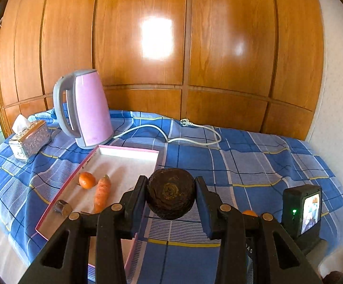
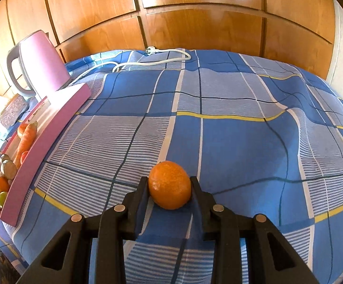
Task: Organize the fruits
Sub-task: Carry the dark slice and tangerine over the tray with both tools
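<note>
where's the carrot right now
The carrot lies inside the pink tray, left of centre in the left wrist view, just right of a small orange fruit and left of the left gripper.

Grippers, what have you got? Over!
Left gripper shut on dark round beet-like thing, above the tray edge. Right gripper shut on orange. Pink tray holds carrot and tangerine. Nothing blocking.

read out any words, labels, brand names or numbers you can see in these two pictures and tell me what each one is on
"DAS": partial white letters, turned sideways, on the black body of the left gripper; the rest is cut off.
Small screen on the right gripper's camera: picture only, too small to read.
Pink kettle, tissue box, pink tray: no legible text.
</note>
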Action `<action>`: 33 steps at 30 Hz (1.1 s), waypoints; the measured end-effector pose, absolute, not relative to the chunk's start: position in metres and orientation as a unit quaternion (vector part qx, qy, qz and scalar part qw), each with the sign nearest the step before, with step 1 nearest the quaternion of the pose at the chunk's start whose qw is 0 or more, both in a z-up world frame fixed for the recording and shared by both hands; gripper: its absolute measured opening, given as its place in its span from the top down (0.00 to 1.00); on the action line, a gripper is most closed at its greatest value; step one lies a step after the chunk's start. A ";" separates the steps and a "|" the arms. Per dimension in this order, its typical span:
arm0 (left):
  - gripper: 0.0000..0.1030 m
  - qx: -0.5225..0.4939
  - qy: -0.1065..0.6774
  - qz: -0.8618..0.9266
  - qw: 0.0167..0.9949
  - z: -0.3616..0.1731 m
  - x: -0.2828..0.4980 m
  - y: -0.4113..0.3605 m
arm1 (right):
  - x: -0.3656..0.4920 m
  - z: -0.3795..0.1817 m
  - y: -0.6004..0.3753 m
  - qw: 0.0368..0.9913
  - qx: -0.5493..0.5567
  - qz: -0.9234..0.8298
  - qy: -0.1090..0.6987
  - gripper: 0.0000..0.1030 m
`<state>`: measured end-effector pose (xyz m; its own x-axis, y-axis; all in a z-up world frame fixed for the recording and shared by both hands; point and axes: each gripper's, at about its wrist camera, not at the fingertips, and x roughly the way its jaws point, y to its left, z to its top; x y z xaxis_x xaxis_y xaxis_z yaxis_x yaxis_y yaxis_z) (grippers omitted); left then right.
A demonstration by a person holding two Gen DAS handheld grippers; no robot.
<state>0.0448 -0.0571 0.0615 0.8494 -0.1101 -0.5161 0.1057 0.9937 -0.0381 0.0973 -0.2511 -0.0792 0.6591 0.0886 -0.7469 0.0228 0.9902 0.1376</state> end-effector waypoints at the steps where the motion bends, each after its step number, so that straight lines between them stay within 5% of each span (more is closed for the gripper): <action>1: 0.61 -0.005 0.268 -0.056 0.962 0.062 0.044 -0.057 | 0.096 -0.079 -0.251 0.908 0.068 0.018 0.413 0.68; 33: 0.61 -0.001 0.303 -0.008 0.953 0.029 0.026 -0.023 | 0.059 -0.022 -0.198 0.919 0.077 0.107 0.372 0.68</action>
